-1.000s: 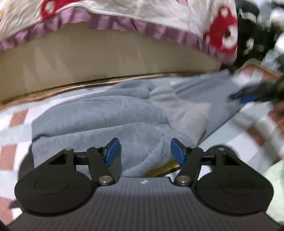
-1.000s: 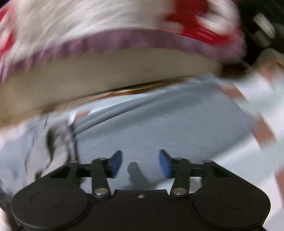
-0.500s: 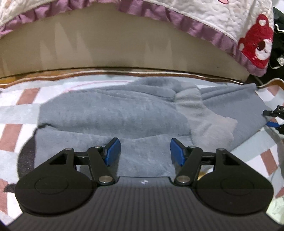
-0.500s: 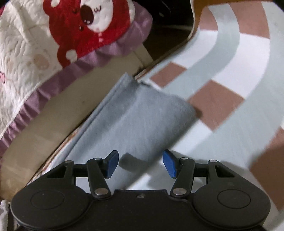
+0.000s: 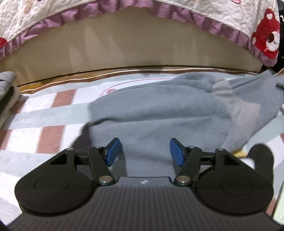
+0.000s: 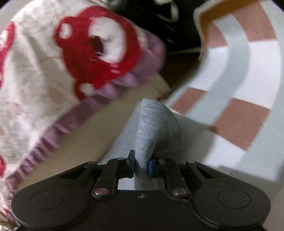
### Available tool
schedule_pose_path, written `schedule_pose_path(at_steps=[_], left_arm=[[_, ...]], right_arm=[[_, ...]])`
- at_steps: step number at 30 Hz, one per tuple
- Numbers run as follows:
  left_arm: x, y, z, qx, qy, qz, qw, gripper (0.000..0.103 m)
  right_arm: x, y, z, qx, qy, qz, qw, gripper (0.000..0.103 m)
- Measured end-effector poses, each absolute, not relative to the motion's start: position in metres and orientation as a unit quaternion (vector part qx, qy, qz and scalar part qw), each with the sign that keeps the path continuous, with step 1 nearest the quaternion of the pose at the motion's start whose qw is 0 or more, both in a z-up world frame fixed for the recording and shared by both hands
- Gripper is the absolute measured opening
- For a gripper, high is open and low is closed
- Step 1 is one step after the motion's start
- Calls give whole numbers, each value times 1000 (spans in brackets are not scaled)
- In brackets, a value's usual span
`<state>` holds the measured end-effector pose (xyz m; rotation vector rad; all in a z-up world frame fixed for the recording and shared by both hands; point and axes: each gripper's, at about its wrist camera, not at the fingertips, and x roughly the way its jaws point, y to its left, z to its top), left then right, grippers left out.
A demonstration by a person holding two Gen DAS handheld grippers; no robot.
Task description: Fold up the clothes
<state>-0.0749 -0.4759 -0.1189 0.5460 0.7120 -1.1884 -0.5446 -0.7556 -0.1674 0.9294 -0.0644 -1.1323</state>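
Right wrist view: your right hand-held gripper (image 6: pixel 142 164) is closing on a bunched hem corner of the grey garment (image 6: pixel 156 124), which rises from between the jaws toward 12 o'clock; pinching the corner gives you an edge to carry across for a fold.

Left wrist view: your left hand-held gripper (image 5: pixel 144 152) stands wide with nothing between its pads, poised above the near part of the same grey garment (image 5: pixel 159 113), which lies rumpled on the checked rug (image 5: pixel 48 135) (pink, white and pale blue).

Surroundings: the bed base (image 5: pixel 124 51) with its frilled quilt (image 5: pixel 230 16) bounds the rug from 10 to 2 o'clock, leaving little room on the far side; a stack of folded clothes (image 5: pixel 7 94) sits at 9 o'clock.
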Motion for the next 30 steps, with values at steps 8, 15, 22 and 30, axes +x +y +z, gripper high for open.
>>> schedule_pose_path(at_steps=[8,15,22,30], left_arm=[[-26,-441,-136,154,362,-564,726,60],[-20,-429,-158,124,382,-564,722,52],[-6,-420,-164,78,418,-562,709,52],[1,-423,-166,64,429,-567,700,53]], right_arm=[[-433,-725,-48,340,-3,-423,840,16],[-286,-646,3,262,72,-298,915,16],[-175,-581,-71,205,230,-251,918,13],[-166,-539,-114,104,297,-248,916,12]])
